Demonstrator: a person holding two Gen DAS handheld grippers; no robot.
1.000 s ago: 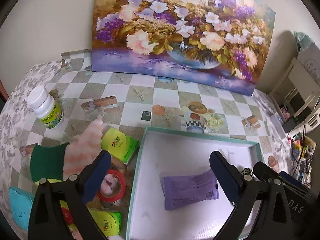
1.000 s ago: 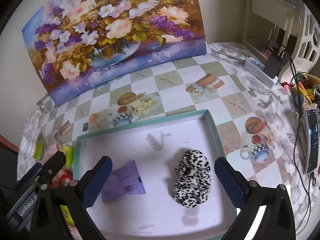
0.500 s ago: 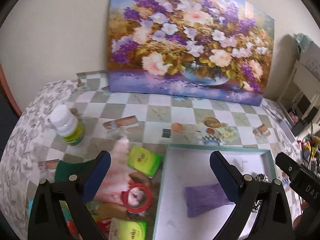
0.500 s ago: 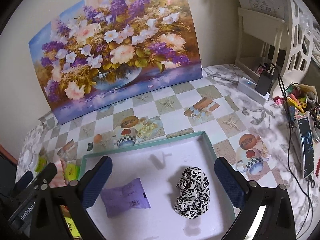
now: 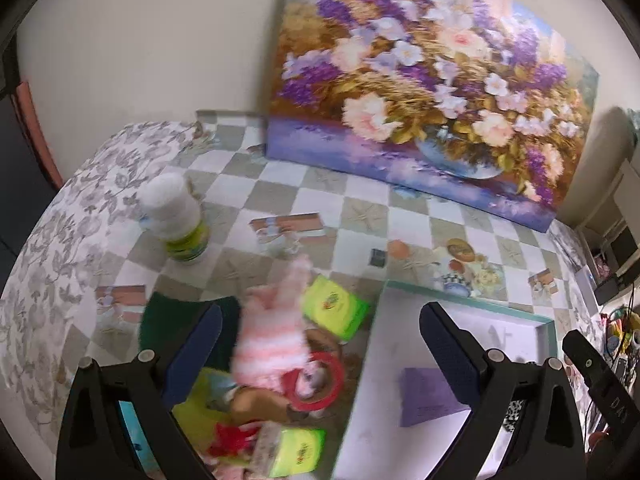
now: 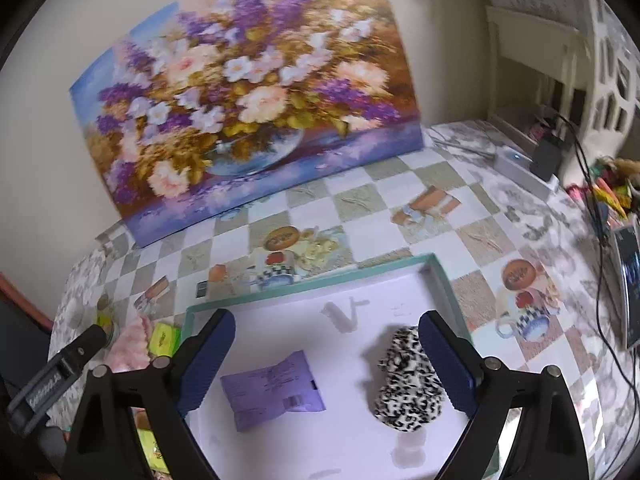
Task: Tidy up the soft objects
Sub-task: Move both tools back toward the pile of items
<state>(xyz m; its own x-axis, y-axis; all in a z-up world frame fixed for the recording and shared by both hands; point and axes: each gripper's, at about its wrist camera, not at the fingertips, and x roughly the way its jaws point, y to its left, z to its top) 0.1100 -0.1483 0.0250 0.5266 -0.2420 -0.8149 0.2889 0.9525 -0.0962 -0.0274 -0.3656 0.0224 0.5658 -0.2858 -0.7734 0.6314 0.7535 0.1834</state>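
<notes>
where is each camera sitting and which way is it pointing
Left wrist: sits on the left tool, looking forward and down at the pile of items left of the tray: pink striped sock, red tape ring, white bottle. Its own two open fingers show, plus the right tool's tip at the right edge.
Right wrist: sits on the right tool, above the teal-rimmed tray, facing the leopard scrunchie and purple packet. Its open fingers show, plus the left tool's tip.
Shared: tray, purple packet, sock, flower painting.

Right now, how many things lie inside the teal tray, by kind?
Purple packets: 1
Leopard-print scrunchies: 1
Total in the teal tray: 2
</notes>
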